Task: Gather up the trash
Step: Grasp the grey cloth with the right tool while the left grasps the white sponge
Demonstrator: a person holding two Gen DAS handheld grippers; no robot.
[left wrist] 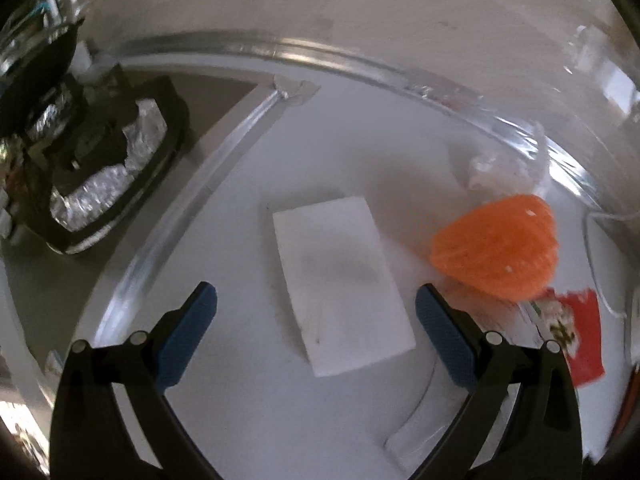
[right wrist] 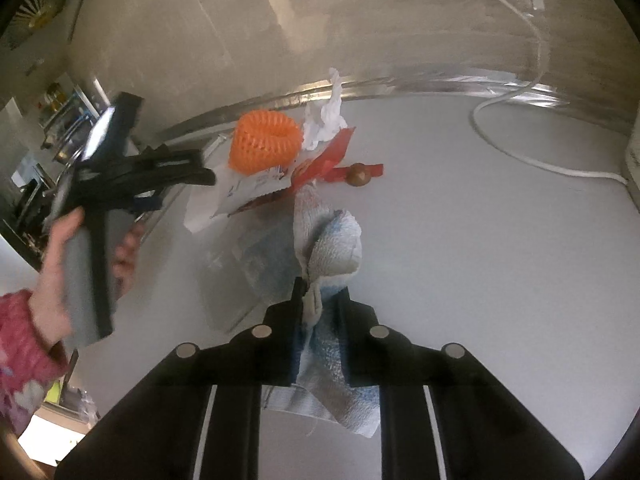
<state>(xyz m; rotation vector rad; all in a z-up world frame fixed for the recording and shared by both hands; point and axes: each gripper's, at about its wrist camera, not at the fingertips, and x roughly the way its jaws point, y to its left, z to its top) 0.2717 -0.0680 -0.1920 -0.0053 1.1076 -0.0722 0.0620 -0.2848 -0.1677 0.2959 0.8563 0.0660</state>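
pale grey countertop (left wrist: 248,420) fills both views, edged by a metal rim (left wrist: 188,208) and backed by a plain whitish wall (right wrist: 400,20). from the left wrist view, far left beyond the rim sits a black stove burner (left wrist: 100,168) lined with crumpled foil. further right, the left gripper (left wrist: 316,300) hangs above the counter with its blue-padded jaws spread wide and nothing between the pads; a flat white folded napkin (left wrist: 340,284) lies on the surface below the gap, not touched. right of it rests an orange foam fruit net (left wrist: 496,248), with a crumpled white paper scrap (left wrist: 492,168) behind it and a red printed wrapper (left wrist: 580,332) just beside its lower right edge. in the right wrist view, a hand (right wrist: 56,276) in a pink patterned sleeve (right wrist: 20,352) at the left grasps the handle of the other gripper, which points toward the trash heap. at the heap, the net lies by the rim, the white paper scrap and the red wrapper just to its right, and a small brown round thing (right wrist: 359,173) lies beyond them. at the centre, the right gripper (right wrist: 320,292) is clamped on a blue-and-white paper towel (right wrist: 332,248), its jaws nearly together with the crumpled sheet pinched between them. at far right a white cable (right wrist: 520,148) loops across the counter.
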